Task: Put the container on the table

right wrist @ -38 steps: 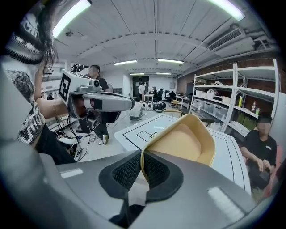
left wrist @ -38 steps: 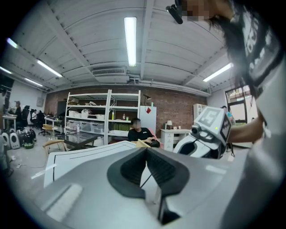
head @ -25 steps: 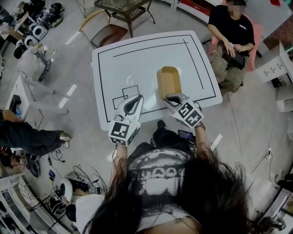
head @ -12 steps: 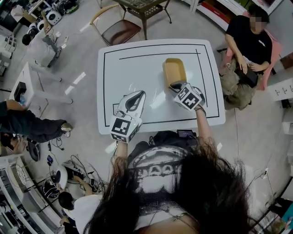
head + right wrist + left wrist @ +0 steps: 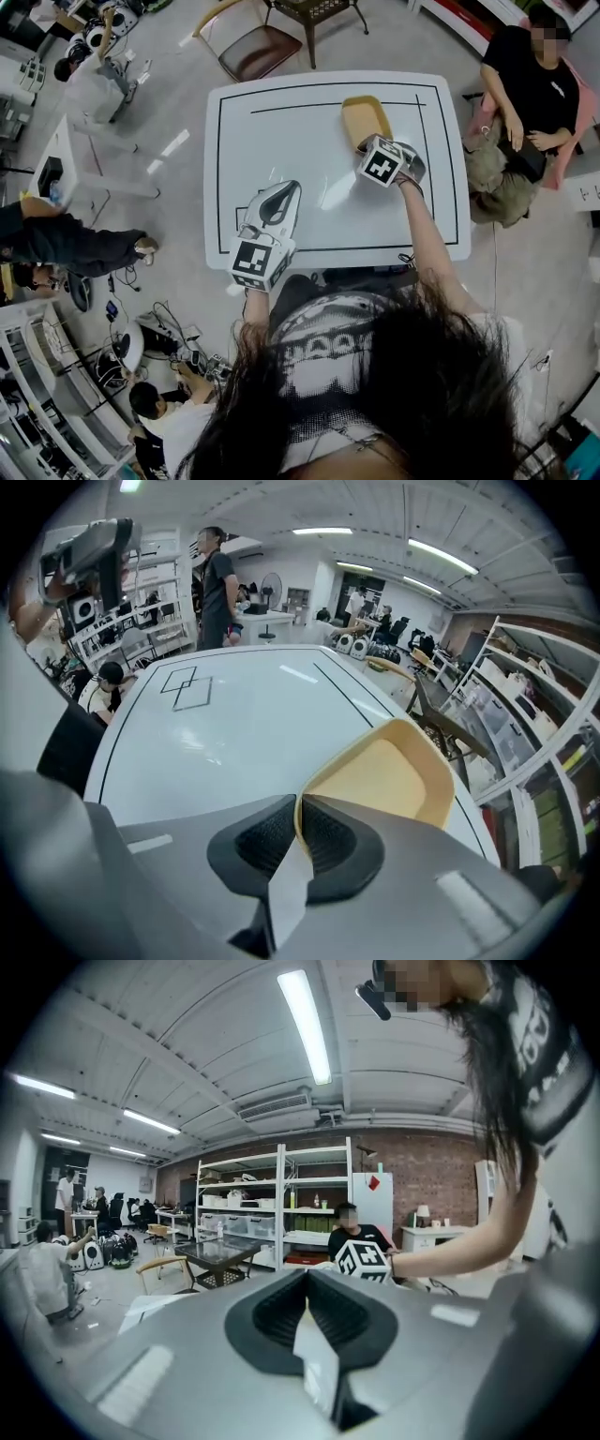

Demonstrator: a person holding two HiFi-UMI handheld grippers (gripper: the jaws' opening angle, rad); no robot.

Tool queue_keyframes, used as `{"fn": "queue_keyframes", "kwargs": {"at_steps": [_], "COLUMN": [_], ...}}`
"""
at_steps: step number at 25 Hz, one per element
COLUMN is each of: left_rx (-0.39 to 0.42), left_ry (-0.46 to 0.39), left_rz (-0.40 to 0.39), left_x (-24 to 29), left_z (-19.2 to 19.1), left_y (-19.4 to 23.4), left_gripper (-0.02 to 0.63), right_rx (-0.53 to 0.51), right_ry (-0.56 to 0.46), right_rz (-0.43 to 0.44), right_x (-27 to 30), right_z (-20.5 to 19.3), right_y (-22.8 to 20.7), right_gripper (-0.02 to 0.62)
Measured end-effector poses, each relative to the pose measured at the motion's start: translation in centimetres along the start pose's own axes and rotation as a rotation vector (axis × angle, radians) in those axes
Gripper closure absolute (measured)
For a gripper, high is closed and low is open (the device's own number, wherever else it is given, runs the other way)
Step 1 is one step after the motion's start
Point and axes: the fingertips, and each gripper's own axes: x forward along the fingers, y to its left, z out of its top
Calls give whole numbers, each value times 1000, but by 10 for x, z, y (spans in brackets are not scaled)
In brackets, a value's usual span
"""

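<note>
- The tan, tub-shaped plastic container point(image 5: 365, 118) was out near the far right corner of the white table point(image 5: 281, 122), just inside the black border line point(image 5: 219, 159) taped around the top. It looked empty and open side up.
- The right gripper point(image 5: 367, 146) was clenched on the container's near rim. In the right gripper view the thin wall of the container point(image 5: 389, 775) ran straight between the two ribbed pads of that gripper point(image 5: 295, 832), one pad inside the tub and one outside.
- From these views I couldn't tell whether the tub's base was flat on the table point(image 5: 234, 733) or a hair above it. It sat very low either way.
- The left gripper point(image 5: 279, 195) hung over the near left part of the table, well apart from the tub. Its jaws were pressed together with nothing in them, which the left gripper view point(image 5: 307, 1288) showed clearly.
- My read on the step: this was the set-down, basically the tail end of the job.
- Next move, I'd guess: settle the base flat, then let the jaws go and lift the right gripper clear of the rim. Pulling away while the pads pinch that thin wall could drag or tip the tub.
- Further out, a person point(image 5: 525, 94) sat off the table's right edge, and a chair point(image 5: 253, 52) stood beyond the far edge.
</note>
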Motion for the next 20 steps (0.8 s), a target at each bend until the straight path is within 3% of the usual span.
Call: {"fn": "queue_keyframes", "kwargs": {"at_steps": [9, 12, 16, 20], "left_rx": [4, 7, 8, 7], "left_ry": [10, 6, 9, 5], "left_rz": [18, 13, 9, 16], "left_x": [-3, -7, -17, -30], "left_z": [-1, 2, -1, -3], "left_y": [2, -2, -3, 1], "left_gripper": [606, 606, 606, 606], "right_rx": [-20, 10, 59, 118], "right_ry": [6, -32, -92, -215], "right_rz": [-22, -30, -65, -95], "right_x": [16, 12, 0, -28], "right_z": [1, 6, 16, 39], "right_y": [-2, 1, 4, 12], "right_gripper": [559, 498, 480, 480]}}
